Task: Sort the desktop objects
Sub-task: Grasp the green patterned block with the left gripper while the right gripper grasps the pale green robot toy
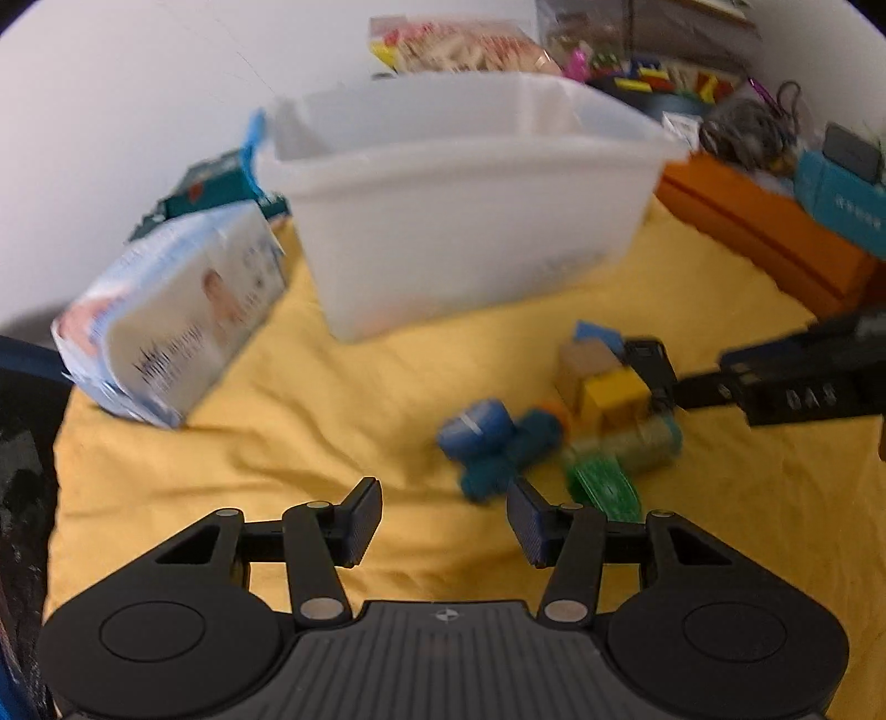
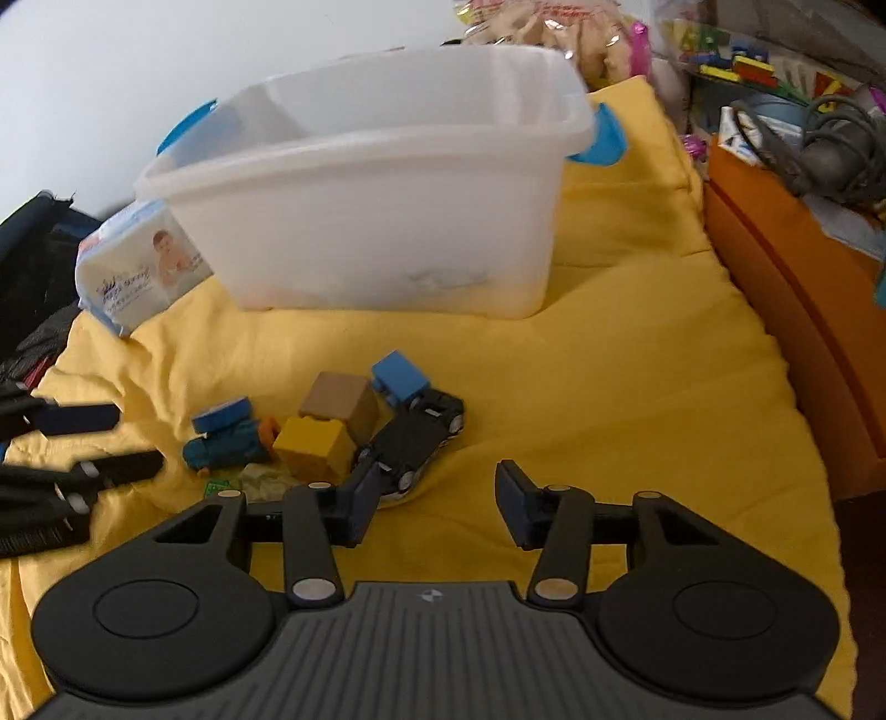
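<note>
A translucent white bin (image 1: 470, 210) (image 2: 376, 199) with blue handles stands on the yellow cloth (image 1: 277, 432) (image 2: 609, 387). In front of it lies a heap of small things: a yellow brick (image 1: 614, 396) (image 2: 313, 446), a tan block (image 1: 584, 360) (image 2: 340, 404), a blue brick (image 2: 400, 376), a black toy car (image 2: 412, 437), a blue tape roll (image 1: 473, 426) (image 2: 221, 415), a teal toy (image 1: 509, 454) (image 2: 227, 446) and a green piece (image 1: 603, 484). My left gripper (image 1: 443, 523) is open and empty, just short of the heap. My right gripper (image 2: 437, 507) is open and empty beside the car.
A pack of baby wipes (image 1: 171, 321) (image 2: 138, 266) leans left of the bin. An orange box (image 1: 775, 238) (image 2: 792, 288) runs along the right edge of the cloth, with cables and toys behind it. Snack bags (image 1: 459, 44) lie behind the bin.
</note>
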A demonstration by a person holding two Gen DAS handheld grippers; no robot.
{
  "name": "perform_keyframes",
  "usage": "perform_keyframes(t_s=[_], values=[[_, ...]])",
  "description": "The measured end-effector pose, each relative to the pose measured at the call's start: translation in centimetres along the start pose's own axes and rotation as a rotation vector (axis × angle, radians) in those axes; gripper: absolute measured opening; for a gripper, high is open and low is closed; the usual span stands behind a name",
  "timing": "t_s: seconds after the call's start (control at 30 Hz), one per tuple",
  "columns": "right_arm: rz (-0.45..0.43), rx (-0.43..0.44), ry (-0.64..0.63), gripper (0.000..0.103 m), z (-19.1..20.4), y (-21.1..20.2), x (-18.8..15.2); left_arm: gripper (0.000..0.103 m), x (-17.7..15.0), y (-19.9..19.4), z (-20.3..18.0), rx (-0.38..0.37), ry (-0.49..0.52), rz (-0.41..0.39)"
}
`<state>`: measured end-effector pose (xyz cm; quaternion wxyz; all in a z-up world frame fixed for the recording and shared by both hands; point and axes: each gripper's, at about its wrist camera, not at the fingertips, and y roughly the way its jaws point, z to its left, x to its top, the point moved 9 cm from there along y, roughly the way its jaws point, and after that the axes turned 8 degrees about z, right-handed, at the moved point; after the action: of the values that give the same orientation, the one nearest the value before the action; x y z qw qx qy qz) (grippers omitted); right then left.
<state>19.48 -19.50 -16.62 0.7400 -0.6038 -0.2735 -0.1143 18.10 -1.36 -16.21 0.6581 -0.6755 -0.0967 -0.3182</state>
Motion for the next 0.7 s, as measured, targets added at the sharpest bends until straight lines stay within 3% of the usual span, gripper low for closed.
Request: perform_keyframes(t_s=[0.23,0.4,0.5,0.57,0.7], values=[[-0.055,0.008,-0.088,0.049,0.9,-1.7,-0.6,0.055,-0.9,-1.2,-3.9,-0.086,-0.006,-0.015],[-0.020,0.006,-0.048,0.050,-0.7,-1.5,-2.2,0.054,-1.0,0.6,-6.6,-0.097,0.001,0.013],[-0.015,0.018,-0.051,0.050,-0.8,-1.7,-2.7,0.028,-1.0,1.9,-5.9,-0.083,-0.060,0.042],[-0.024,0.047,-0.068,0.052,-0.4,-1.9,-2.7,0.027,-0.8,1.9,-5.4,-0.109,-0.089,0.036],[-0.051,0.135,-0.165,0.056,1.7,-1.6,-2.1,0.026,-1.2,0.8,-4.3,-0.085,-0.047,0.010]])
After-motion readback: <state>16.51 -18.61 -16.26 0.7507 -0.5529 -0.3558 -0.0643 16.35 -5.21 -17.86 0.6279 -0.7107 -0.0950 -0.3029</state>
